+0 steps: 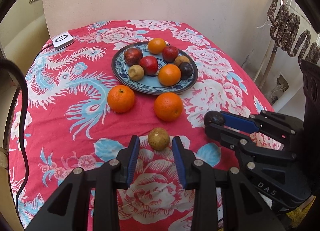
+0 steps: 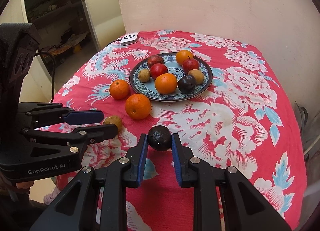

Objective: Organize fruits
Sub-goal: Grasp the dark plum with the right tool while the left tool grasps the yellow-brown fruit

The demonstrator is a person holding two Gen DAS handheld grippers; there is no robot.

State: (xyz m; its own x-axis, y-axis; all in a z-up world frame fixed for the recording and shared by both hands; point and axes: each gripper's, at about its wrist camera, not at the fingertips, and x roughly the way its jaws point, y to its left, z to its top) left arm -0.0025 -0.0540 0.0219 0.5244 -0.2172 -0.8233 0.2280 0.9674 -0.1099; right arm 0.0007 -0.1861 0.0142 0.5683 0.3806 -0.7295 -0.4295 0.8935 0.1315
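Observation:
A small tan fruit lies on the red floral cloth between the tips of my left gripper. Cloth shows on both sides of the fruit, so the pads do not press on it and the jaws stand partly open. My right gripper is shut on a dark round fruit, with both blue pads tight against its sides. The left wrist view shows that dark fruit at the right gripper's tips, to my right. A blue patterned plate at mid-table holds several fruits: oranges, red ones, tan ones and a dark plum.
Two oranges sit on the cloth just in front of the plate. A white device with a cable lies at the far left corner. A wall stands behind the table, and sausages hang at the right.

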